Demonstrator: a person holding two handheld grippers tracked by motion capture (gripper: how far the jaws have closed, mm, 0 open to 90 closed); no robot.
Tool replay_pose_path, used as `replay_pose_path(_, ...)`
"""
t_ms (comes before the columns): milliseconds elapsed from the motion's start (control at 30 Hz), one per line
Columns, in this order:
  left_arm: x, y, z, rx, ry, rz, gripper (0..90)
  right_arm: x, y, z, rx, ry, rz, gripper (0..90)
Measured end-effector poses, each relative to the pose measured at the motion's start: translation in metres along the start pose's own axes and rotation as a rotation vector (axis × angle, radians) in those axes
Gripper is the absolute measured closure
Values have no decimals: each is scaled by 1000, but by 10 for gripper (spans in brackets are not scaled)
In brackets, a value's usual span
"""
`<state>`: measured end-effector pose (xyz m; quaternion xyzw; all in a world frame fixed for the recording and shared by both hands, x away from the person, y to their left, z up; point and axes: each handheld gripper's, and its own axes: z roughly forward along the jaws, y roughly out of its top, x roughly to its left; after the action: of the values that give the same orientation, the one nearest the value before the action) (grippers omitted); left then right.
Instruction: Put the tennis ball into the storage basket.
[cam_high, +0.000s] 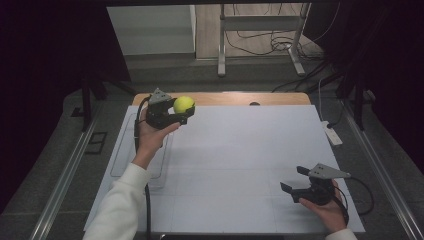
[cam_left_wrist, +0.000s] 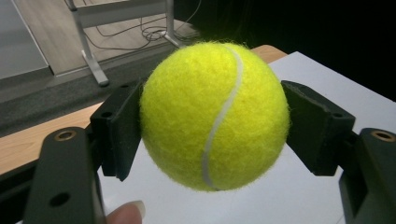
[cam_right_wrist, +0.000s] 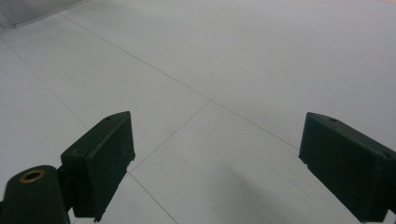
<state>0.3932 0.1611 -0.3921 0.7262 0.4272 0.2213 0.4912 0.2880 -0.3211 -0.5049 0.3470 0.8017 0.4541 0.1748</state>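
A yellow tennis ball (cam_left_wrist: 215, 115) is being held clear of the tabletop (cam_high: 240, 150) by the left hand-held gripper (cam_high: 172, 114), whose jaws are being pressed against the ball's two sides at about its widest part; the ball is sitting right between the pads (cam_left_wrist: 119, 128), with its white seam facing the gripper's camera and a fingertip showing just below and behind the jaws. The right hand-held gripper (cam_high: 292, 182) is being kept low over the near part of the tabletop, well apart from the ball, with its jaws spread wide and nothing between them. For the carrying in hand to be done well, the squeeze is probably best kept steady and centred on the ball, since a fuzzy round thing is likely to be rolled out of flat pads if the grip is loosened or shifted towards one end; the gripper is likely best kept level and moved smoothly, and the ball lowered until it is touching the surface before the jaws are opened, or it may bounce or roll away. Beneath both grippers a white sheet marked with thin lines is being used as the work surface, with a strip of wood showing at its far edge. Beyond the ball, a grey floor, a metal frame (cam_high: 260, 35) and loose cables are being seen, with dark curtains at the sides.
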Motion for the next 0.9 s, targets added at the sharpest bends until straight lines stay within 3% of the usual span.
replay_pose_path(900, 28, -5, -4, 20, 82, -34, 273, 0, 0, 1, 2, 1, 0, 104)
